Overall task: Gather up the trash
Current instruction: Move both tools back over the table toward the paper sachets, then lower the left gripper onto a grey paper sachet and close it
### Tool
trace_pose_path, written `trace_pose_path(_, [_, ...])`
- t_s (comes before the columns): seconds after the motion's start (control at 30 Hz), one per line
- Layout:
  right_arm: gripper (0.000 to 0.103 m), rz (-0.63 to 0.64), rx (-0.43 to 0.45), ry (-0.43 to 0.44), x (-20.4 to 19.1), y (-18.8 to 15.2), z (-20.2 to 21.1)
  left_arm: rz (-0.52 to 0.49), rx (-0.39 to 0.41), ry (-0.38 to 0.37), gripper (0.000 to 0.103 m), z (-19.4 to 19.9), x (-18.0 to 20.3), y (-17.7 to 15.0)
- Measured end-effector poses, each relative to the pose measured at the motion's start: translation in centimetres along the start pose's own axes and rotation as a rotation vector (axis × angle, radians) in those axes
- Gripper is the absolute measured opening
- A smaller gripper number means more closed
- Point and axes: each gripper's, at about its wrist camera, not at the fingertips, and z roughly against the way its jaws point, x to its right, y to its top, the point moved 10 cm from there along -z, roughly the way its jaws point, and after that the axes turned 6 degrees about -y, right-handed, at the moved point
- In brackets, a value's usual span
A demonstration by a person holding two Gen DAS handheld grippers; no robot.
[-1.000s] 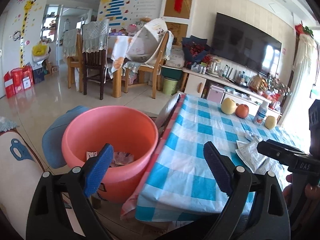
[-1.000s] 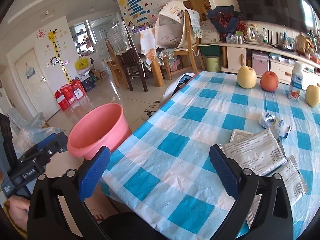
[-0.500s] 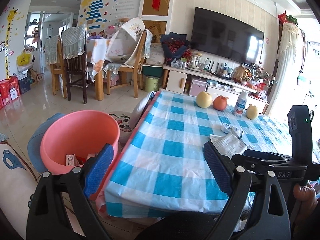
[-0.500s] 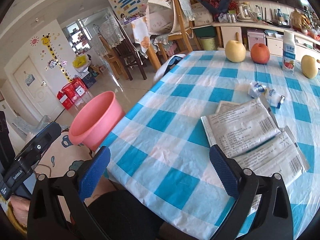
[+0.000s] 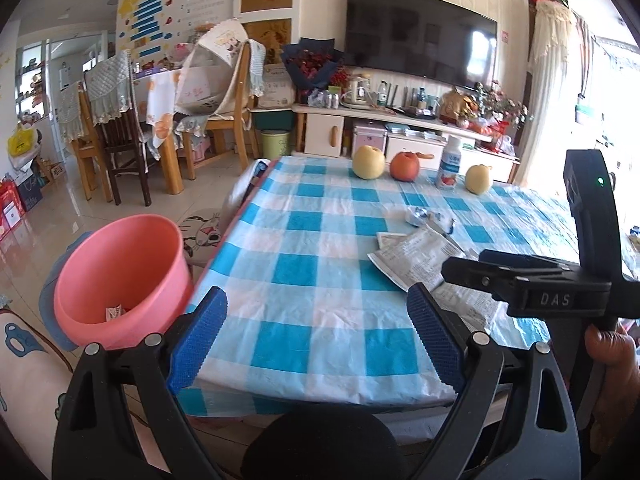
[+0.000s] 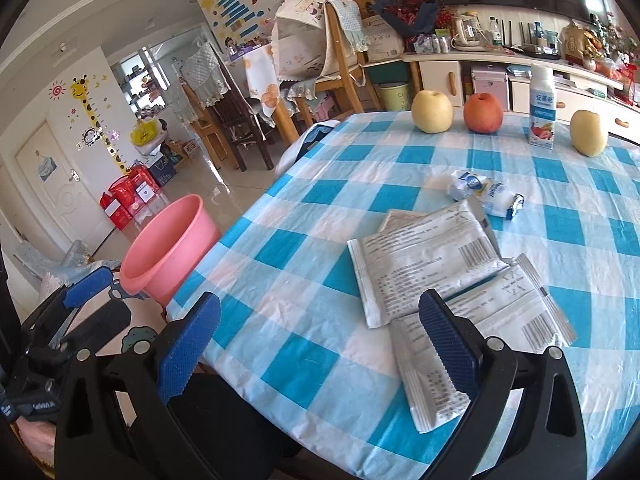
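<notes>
Change since a second ago: both views are swinging off the pink bucket (image 5: 120, 280) and onto the checked table (image 5: 304, 240). The bucket is sliding to the left edge; the wrappers are growing larger in the right view. Judged meaning: the drop-off is done and the next pickup is beginning.

Left gripper (image 5: 316, 340): jaws spread wide, empty, hovering off the table's near edge.

Right gripper (image 6: 320, 344): jaws spread wide, empty, its right finger (image 6: 448, 340) overlapping the near packet (image 6: 480, 344).

Near packet: flat, long axis running from near-left to far-right, barcode end pointing far-right.

Second packet (image 6: 424, 260): flat, just beyond, partly overlapping the near one, similar diagonal.

Crumpled wrapper (image 6: 484, 194): lying farther back.

Scrap (image 5: 114, 312): sitting inside the bucket.
</notes>
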Motion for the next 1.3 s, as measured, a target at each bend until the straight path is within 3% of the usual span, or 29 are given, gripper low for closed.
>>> trace_pose_path(0.37, [0.098, 0.057, 0.024, -0.071, 3.2, 0.3, 1.0, -0.067, -0.078, -0.137, 0.092, -2.0, 5.8, -1.5])
trace_pose_path(0.67, [0.098, -0.026, 0.103, -0.119, 8.4, 1.9, 3.5, -0.164, -0.166, -0.204, 0.092, -4.4, 10.1, -3.3])
trace_pose_path(0.9, [0.098, -0.171, 0.139, -0.127, 14.6, 2.8, 4.9, -0.209, -0.25, -0.266, 0.092, -7.5, 13.0, -4.4])
trace_pose_path(1.1, [0.098, -0.218, 0.065, -0.117, 16.5, 1.6, 3.8, -0.2, -0.237, -0.221, 0.092, -10.7, 12.8, -2.5])
trace_pose_path(1.2, [0.098, -0.199, 0.004, -0.131, 16.4, 0.7, 2.9, -0.208, -0.242, -0.182, 0.092, -13.0, 11.8, -1.2])
trace_pose_path(1.3, [0.098, -0.177, -0.001, -0.145, 16.3, 0.5, 2.6, -0.223, -0.26, -0.134, 0.092, -15.6, 10.9, -0.4])
